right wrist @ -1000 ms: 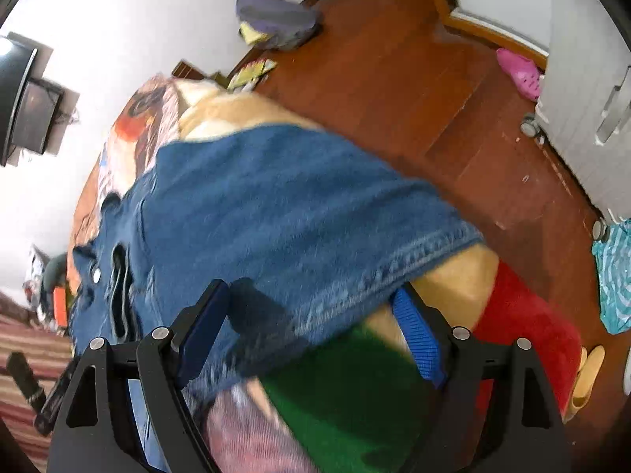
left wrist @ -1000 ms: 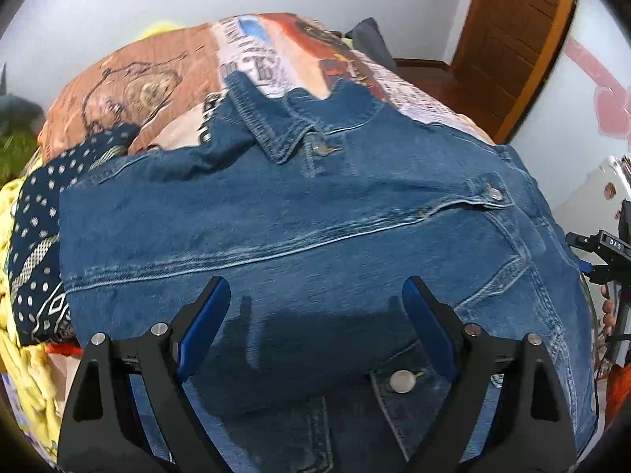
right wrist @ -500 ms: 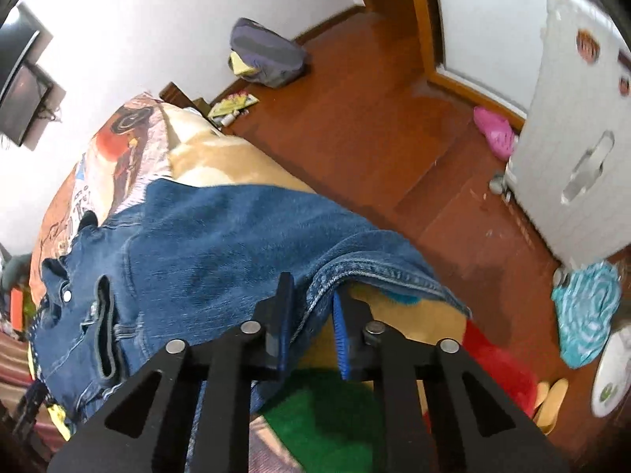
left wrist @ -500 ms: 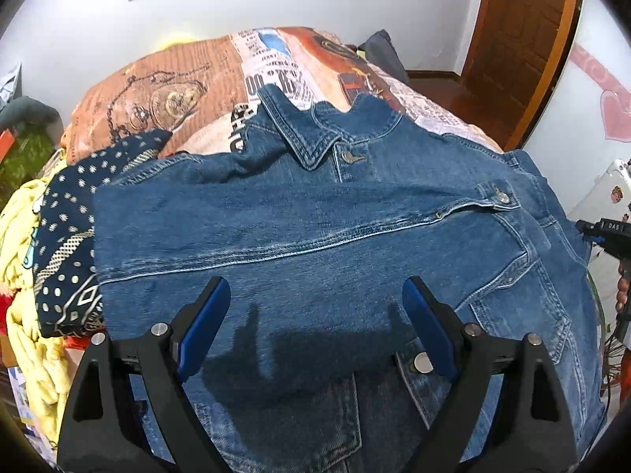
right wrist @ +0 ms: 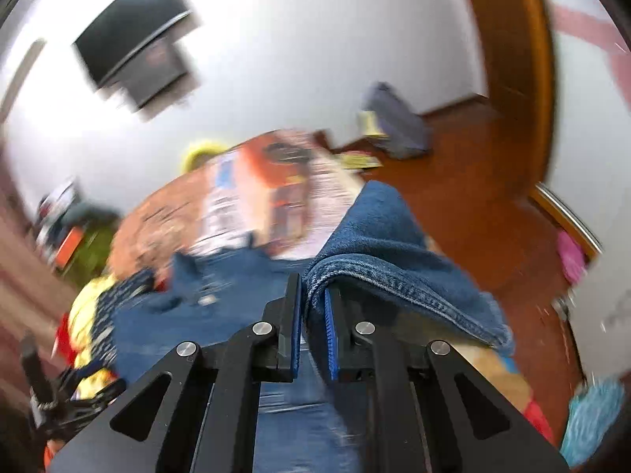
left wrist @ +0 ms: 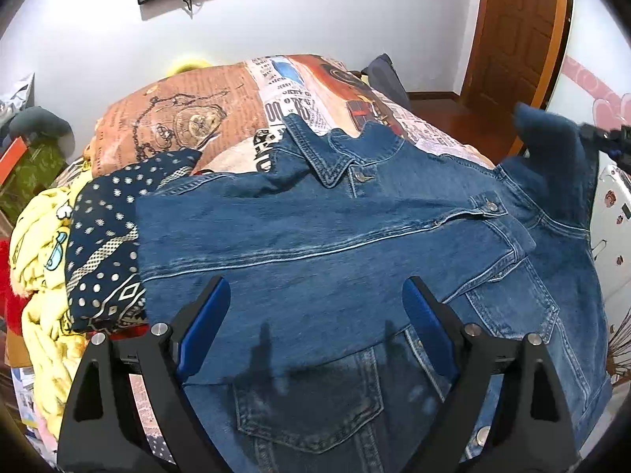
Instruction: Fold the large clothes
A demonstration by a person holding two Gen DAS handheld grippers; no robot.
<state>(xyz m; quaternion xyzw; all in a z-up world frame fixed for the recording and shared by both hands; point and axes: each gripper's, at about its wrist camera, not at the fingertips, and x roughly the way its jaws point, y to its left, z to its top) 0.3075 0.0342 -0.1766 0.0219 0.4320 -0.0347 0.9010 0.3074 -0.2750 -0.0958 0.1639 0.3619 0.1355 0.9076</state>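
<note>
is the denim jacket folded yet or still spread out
Partly folded: the denim jacket has one sleeve across its front, and the right gripper holds the other lifted.

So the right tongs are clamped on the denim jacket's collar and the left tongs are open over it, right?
Not the collar. The right tongs are clamped on a hemmed edge of the denim jacket, as the right wrist view shows; the collar lies free on the bed. The left tongs are open over it.

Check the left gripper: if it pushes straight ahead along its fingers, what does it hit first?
Most likely the denim jacket. The left gripper is open and empty, angled down over the jacket's folded front panel, with nothing between its fingers and the cloth. Its shadow falls on the denim just ahead, so the gap looks short, though depth is unclear.
</note>
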